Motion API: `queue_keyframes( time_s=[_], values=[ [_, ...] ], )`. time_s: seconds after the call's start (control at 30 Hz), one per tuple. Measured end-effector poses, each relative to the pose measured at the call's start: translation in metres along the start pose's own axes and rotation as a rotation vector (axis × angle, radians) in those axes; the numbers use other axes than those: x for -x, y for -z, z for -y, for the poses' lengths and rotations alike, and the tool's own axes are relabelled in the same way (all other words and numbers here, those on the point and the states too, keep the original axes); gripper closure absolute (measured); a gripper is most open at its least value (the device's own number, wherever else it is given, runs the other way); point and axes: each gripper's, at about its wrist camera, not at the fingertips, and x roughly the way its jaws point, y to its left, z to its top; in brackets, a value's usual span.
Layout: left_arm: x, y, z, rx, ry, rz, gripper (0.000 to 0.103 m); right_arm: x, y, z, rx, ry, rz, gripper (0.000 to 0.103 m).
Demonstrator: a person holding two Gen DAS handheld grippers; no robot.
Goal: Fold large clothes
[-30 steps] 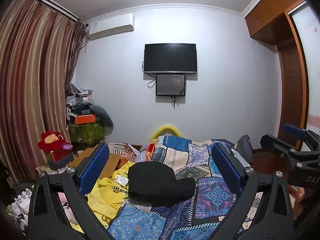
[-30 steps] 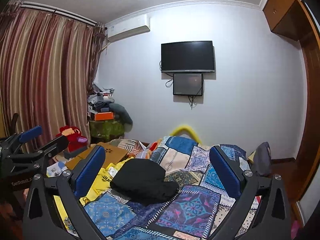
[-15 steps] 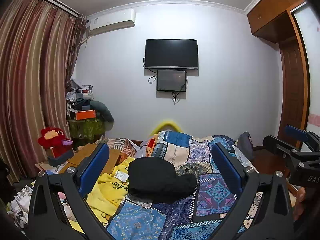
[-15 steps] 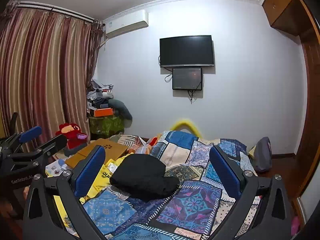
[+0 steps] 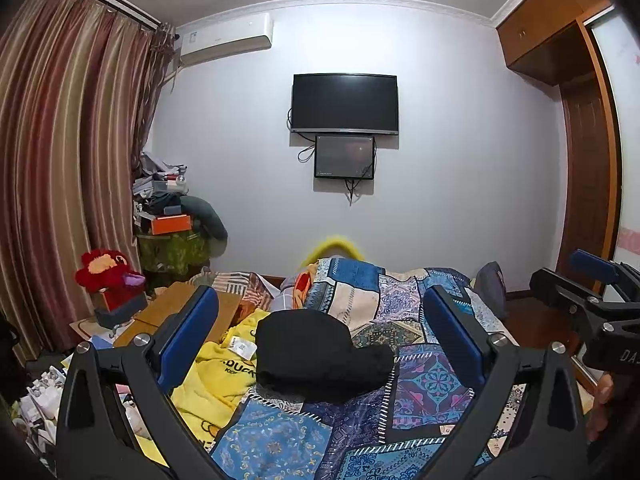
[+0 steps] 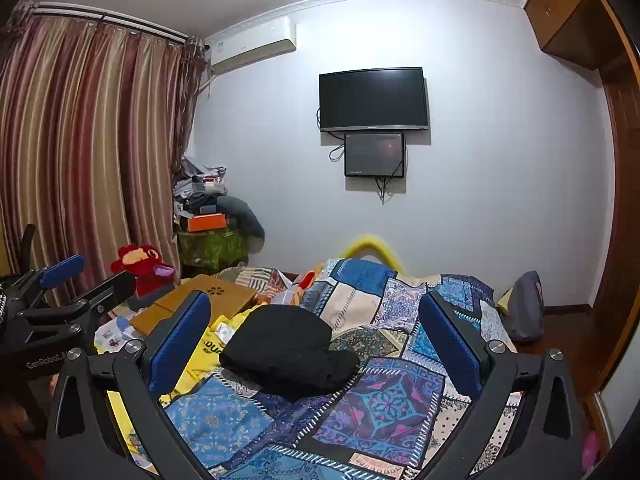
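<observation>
Landmark: the black garment [image 5: 320, 354], folded into a compact bundle on the patchwork quilt [image 5: 430, 380] covering the bed.

Far left of the garment: striped curtains [image 5: 60, 160] along the wall. A red plush toy [image 5: 108, 274] sits in front of them, w/ a cluttered pile incl. an orange box [image 5: 170, 224] behind it in the corner. Nearer, left of the garment, a cardboard box [image 6: 216, 294], then a yellow garment [image 5: 218, 380] w/ a white tag, touching the black bundle's left edge & partly under it.

Left gripper [image 5: 320, 340]: jaws spread wide, nothing between the blue pads; the black garment shows in the gap but lies beyond them, no contact.

Above & behind the garment, on the far wall: AC unit [image 5: 226, 38], TV [image 5: 344, 104] w/ a smaller screen [image 5: 345, 157] directly under it. A yellow curved object [image 5: 334, 246] sticks up past the bed's far end.

Right gripper [image 6: 314, 338]: jaws also spread wide, empty, garment beyond them; this gripper also appears at the right edge of the left wrist view.

Right of the garment: a dark bag [image 6: 526, 306] off the bed's edge, then a wooden wardrobe [image 5: 568, 80].
</observation>
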Motion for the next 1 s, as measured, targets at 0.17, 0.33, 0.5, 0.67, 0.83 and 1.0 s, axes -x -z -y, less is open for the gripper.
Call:
queue_keyframes(
  time_s=[0.17, 0.33, 0.5, 0.67, 0.83, 1.0],
  values=[
    [-0.0001, 0.0001, 0.0002, -0.001, -0.001, -0.002, 0.000, 0.0006, -0.0002, 0.0004, -0.001, -0.001, 0.000, 0.000],
    [0.0006, -0.0001, 0.0000, 0.000, -0.002, 0.001, 0.000, 0.0007, -0.0015, 0.0008, -0.009, -0.004, 0.001, 0.000],
    [0.0007, 0.0006, 0.0000, 0.000, -0.002, 0.001, 0.000, 0.0006, -0.0017, 0.0009, -0.008, -0.005, 0.000, 0.000],
    [0.0004, 0.0003, -0.0002, 0.004, 0.006, 0.001, 0.000, 0.0014, -0.0020, 0.0007, -0.010, -0.003, 0.001, 0.000],
    [-0.0005, 0.0004, -0.0001, 0.007, 0.017, 0.001, 0.000, 0.0015, -0.0028, 0.0007, -0.014, 0.000, 0.000, 0.000],
    [-0.0035, 0.0009, 0.0000, 0.015, 0.027, -0.016, 0.000, 0.0009, -0.0029, 0.0007, -0.015, 0.002, 0.000, 0.000]
  ],
)
